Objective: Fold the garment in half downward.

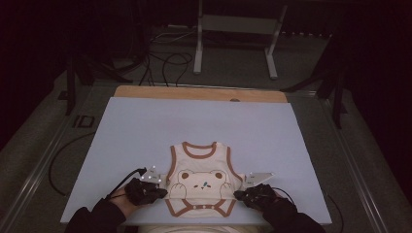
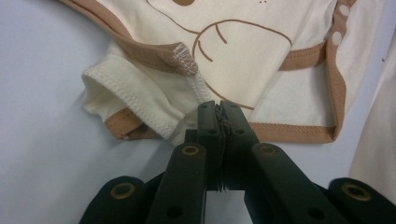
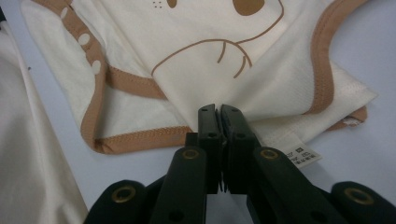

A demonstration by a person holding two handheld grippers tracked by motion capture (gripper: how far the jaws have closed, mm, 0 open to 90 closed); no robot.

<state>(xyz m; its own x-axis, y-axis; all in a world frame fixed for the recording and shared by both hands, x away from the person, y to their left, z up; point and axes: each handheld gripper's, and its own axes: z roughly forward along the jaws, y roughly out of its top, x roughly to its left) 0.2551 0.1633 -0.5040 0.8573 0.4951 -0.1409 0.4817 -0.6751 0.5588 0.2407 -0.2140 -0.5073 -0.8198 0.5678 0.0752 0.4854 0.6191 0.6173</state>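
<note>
We see a small cream bodysuit [image 1: 201,182] with brown trim and a bear print lying flat on the pale blue board [image 1: 145,131]. Our left gripper [image 1: 163,192] is just at its left edge, our right gripper [image 1: 238,194] just at its right edge, so the garment lies between them. In each gripper view the black jaws are pressed together, with the tips at the cloth edge; we cannot tell if fabric is pinched. A white label [image 3: 301,156] lies just right of the right gripper's jaws.
</note>
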